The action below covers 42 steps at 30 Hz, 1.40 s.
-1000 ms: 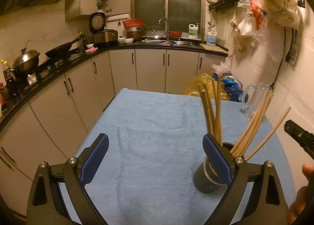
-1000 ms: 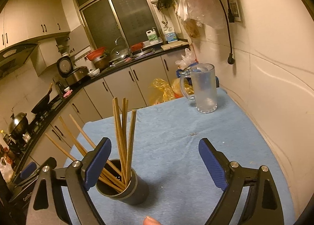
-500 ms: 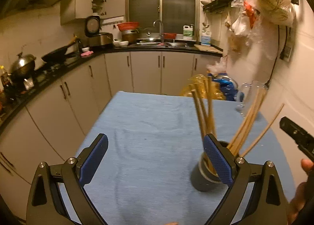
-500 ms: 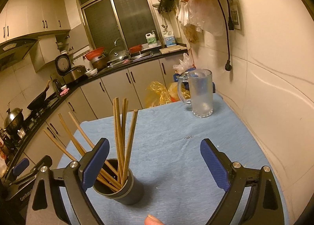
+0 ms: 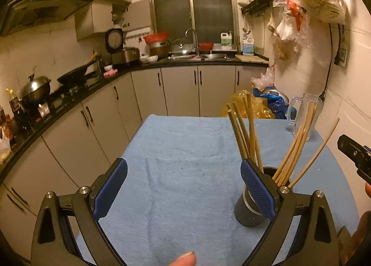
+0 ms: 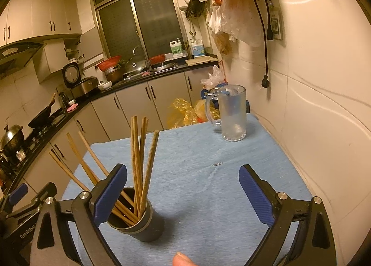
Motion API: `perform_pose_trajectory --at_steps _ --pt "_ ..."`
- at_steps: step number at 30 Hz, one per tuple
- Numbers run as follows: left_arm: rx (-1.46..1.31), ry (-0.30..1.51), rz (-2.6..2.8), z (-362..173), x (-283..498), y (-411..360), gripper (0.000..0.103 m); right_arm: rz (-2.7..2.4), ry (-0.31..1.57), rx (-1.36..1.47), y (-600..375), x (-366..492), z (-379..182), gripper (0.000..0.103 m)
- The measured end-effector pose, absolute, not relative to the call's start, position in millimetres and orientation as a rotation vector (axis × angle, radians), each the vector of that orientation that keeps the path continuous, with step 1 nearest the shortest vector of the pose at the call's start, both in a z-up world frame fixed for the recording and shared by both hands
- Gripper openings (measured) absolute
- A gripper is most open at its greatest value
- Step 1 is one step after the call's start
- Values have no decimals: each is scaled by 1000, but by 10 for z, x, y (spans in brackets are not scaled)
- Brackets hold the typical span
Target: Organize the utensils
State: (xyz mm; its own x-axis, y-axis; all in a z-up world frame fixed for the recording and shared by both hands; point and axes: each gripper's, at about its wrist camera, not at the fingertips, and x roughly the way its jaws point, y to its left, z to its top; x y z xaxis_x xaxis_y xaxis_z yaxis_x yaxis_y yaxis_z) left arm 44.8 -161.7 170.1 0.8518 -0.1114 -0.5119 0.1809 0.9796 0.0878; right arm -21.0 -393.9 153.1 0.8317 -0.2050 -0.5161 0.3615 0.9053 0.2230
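Chopsticks (image 6: 139,161) stand fanned in a dark cylindrical holder (image 6: 148,229) on the blue-clothed table (image 6: 208,184), near its front edge. The right gripper (image 6: 183,190) hovers just beside the holder, jaws opening (nothing between them). The left gripper (image 5: 184,187) is spread wide and empty. A glass mug (image 6: 231,113) stands well apart, by the wall.

The left gripper's blue pad (image 5: 257,193) covers part of the dark holder (image 5: 249,213). A fingertip (image 6: 182,259) is cut off at the bottom edge; labels on the detergent jugs (image 6: 176,49) are unreadable.
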Motion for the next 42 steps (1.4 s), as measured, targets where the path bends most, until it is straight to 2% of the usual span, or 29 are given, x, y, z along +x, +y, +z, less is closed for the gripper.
perform_pose_trajectory --at_steps 15,38,42 --pt "228 502 -71 1655 166 -1618 98 -329 489 294 -3903 -395 1587 101" --pt "116 478 -59 1520 -1460 -872 98 -332 448 223 -3103 -2014 1390 102" --pt "88 481 -15 1451 -1665 -855 98 -354 388 219 -2984 -2244 1397 103"
